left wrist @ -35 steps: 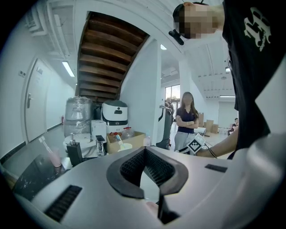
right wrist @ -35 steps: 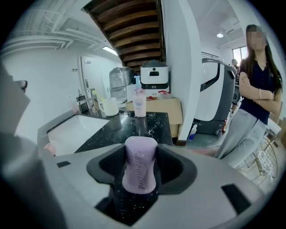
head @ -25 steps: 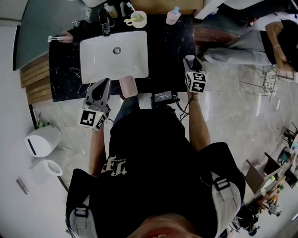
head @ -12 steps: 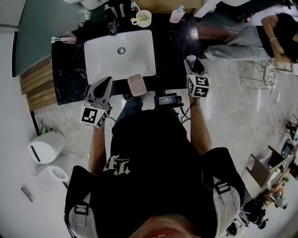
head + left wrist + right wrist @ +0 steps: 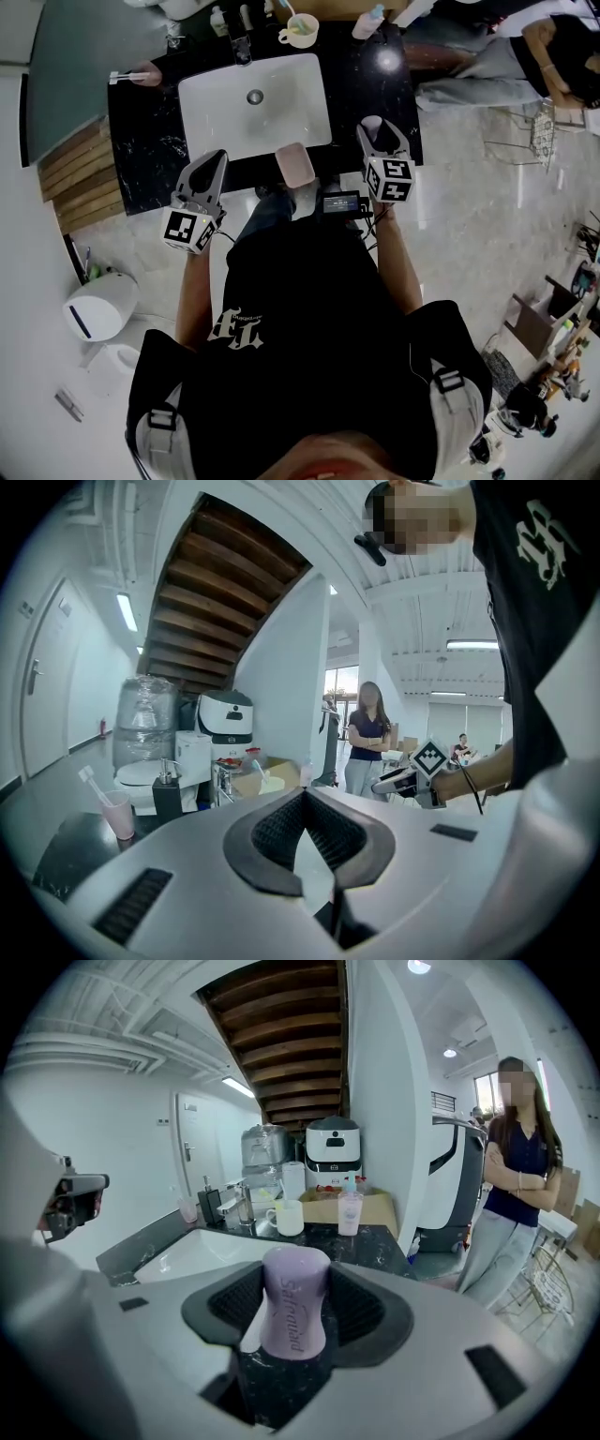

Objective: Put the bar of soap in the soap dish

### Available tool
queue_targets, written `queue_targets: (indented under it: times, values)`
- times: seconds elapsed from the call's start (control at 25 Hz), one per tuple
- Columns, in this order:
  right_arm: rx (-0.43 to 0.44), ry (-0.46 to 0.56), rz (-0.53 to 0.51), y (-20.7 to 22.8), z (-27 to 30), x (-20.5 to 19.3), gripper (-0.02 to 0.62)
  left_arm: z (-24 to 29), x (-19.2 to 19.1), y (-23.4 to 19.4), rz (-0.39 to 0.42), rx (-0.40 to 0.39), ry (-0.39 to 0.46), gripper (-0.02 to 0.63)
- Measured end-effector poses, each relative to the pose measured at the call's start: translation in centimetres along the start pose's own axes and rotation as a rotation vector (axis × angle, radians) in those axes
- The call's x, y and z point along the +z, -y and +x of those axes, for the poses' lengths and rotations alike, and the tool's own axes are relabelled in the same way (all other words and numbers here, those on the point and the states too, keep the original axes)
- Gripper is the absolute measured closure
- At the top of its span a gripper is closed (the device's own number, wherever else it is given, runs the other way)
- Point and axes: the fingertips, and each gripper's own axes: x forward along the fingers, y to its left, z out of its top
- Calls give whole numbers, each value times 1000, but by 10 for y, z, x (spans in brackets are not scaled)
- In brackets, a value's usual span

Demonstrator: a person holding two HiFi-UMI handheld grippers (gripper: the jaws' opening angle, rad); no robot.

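Counter (image 5: 150,141) is black, with a white sink (image 5: 253,112) in it. Left gripper (image 5: 211,161) is closed with nothing inside, by the counter's front edge. Right gripper (image 5: 295,1274) squeezes the purple bar of soap (image 5: 293,1321), just right of the pink soap dish (image 5: 295,162) at the front edge.

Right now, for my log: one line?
right hand-held gripper: shut on lilac soap bar; left hand-held gripper: shut; pink soap dish: empty
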Motion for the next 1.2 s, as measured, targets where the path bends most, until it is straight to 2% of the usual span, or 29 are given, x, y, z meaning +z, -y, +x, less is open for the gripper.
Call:
queue_targets:
  times: [0.32, 0.64, 1.0, 1.2]
  values:
    - [22, -23, 14, -62, -3, -13, 370, -9, -4, -16, 9, -73, -4, 604]
    - [74, -90, 46, -116, 1, -50, 370, -20, -14, -22, 24, -122, -32, 604]
    - [151, -242, 50, -162, 29, -101, 370, -40, -23, -31, 14, -96, -46, 604]
    - [161, -303, 30, -177, 47, -116, 370, -52, -29, -42, 3, -67, -53, 604]
